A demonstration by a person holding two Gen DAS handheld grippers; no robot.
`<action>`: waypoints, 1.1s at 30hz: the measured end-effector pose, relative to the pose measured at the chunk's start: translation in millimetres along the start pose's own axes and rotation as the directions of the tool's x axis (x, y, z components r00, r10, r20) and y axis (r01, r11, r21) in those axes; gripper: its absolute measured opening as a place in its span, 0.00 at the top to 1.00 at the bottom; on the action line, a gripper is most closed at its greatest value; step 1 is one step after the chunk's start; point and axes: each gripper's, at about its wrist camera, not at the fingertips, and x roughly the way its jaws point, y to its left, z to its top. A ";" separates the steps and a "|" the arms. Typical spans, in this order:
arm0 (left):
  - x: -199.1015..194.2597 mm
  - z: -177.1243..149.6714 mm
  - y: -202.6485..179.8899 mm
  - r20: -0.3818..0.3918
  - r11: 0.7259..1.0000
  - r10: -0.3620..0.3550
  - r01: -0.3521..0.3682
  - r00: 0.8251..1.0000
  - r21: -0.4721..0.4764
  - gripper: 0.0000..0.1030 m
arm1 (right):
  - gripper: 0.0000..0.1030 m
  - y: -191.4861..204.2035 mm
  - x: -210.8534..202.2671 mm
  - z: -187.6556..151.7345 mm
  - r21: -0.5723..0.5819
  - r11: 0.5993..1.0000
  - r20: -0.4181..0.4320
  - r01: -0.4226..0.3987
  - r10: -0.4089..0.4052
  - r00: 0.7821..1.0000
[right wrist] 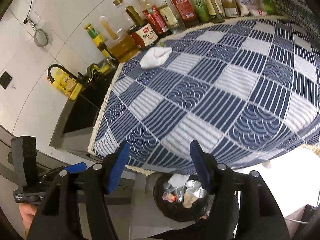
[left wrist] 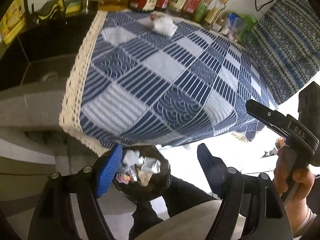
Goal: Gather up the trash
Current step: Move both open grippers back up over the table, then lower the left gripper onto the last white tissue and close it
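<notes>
Right wrist view: both grippers, left and right, spread apart, empty; crumpled tissue, apparently, lies on tablecloth.

black tongs w/ blue ribbed pads, silver screws, bare-skinned hand.

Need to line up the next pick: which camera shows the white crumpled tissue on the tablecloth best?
The right wrist view: the white tissue is sharp, beside the bottles. The left wrist view shows it blurred and smaller.
</notes>
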 end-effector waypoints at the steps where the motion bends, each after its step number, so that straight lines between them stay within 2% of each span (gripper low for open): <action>1: -3.0 4.9 -1.3 0.011 1.000 0.001 -0.001 1.000 0.001 0.27 | 0.31 -0.6 -1.6 3.4 -0.004 1.000 0.000 0.000 0.000 1.000; 2: -5.0 8.4 -2.9 0.019 1.000 0.003 -0.003 1.000 0.002 0.27 | 0.15 -0.4 -2.4 7.0 -0.008 1.000 0.003 0.000 0.000 1.000; 5: -10.7 21.7 -8.9 0.048 1.000 0.015 -0.016 0.999 0.012 0.23 | 0.14 -0.1 -5.4 21.2 -0.027 1.000 0.023 -0.006 0.006 1.000; 12: -6.4 57.8 -16.9 0.077 0.998 0.055 -0.054 0.996 -0.010 0.20 | 0.13 -13.9 -7.1 65.8 -0.050 0.998 0.040 -0.029 0.031 0.999; 14: -4.1 68.8 -20.7 0.081 0.998 0.055 -0.054 0.995 -0.006 0.17 | 0.04 -18.4 -7.2 77.8 -0.061 0.998 0.050 -0.032 0.035 0.998; 19: -0.1 101.6 -39.3 0.111 0.996 0.085 -0.086 0.990 0.004 0.09 | 0.04 -31.7 -10.5 114.3 -0.106 0.994 0.089 -0.040 0.050 0.995; 29: 28.4 163.0 -66.5 0.102 0.987 0.146 -0.152 0.984 0.050 0.07 | 0.04 -67.4 1.9 169.6 -0.126 0.989 0.108 -0.075 0.089 0.990; 33: 45.9 187.9 -69.3 0.093 0.985 0.167 -0.170 0.982 0.031 0.07 | 0.04 -87.9 12.9 186.6 -0.112 0.990 0.093 -0.086 0.097 0.991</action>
